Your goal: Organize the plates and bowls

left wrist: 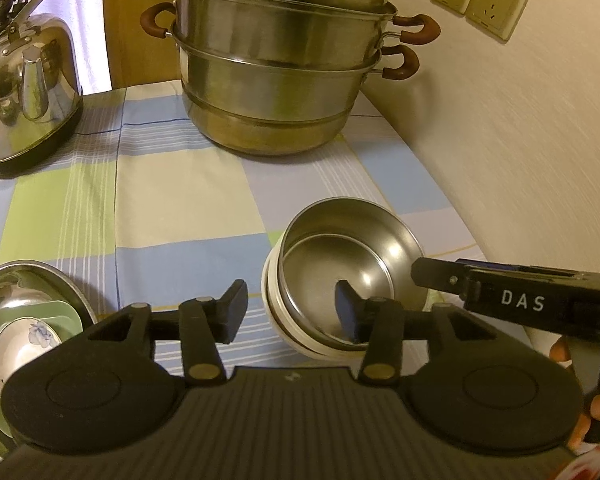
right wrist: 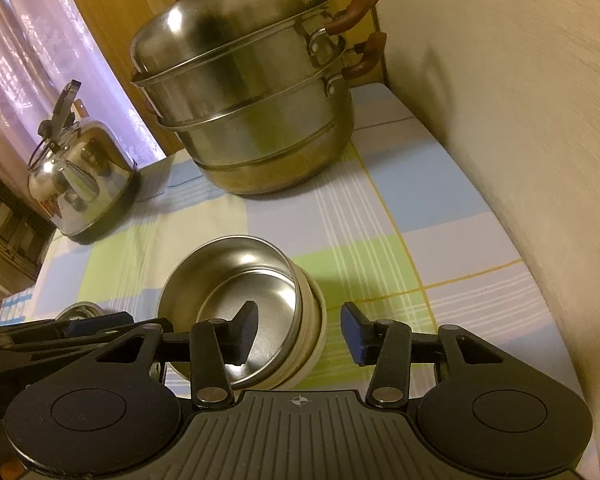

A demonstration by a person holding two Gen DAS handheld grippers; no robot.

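Left gripper [left wrist: 291, 310]: jaws spread, right finger inside the steel bowl [left wrist: 352, 256], nothing pinched. Right gripper [right wrist: 298, 330]: jaws spread, left finger inside the same bowl [right wrist: 236, 296], rim between the fingers, not clamped. The bowl sits nested and tilted in a white bowl [left wrist: 284, 320], lower centre, on the checked cloth [left wrist: 180, 184]. Lower left: a steel basin [left wrist: 72, 292] holding plates. Far centre: steamer pot [left wrist: 276, 80]. Upper left: kettle [left wrist: 28, 96].

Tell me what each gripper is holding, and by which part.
Nothing is held. The left gripper and right gripper are open, straddling opposite rims of the nested steel bowls.
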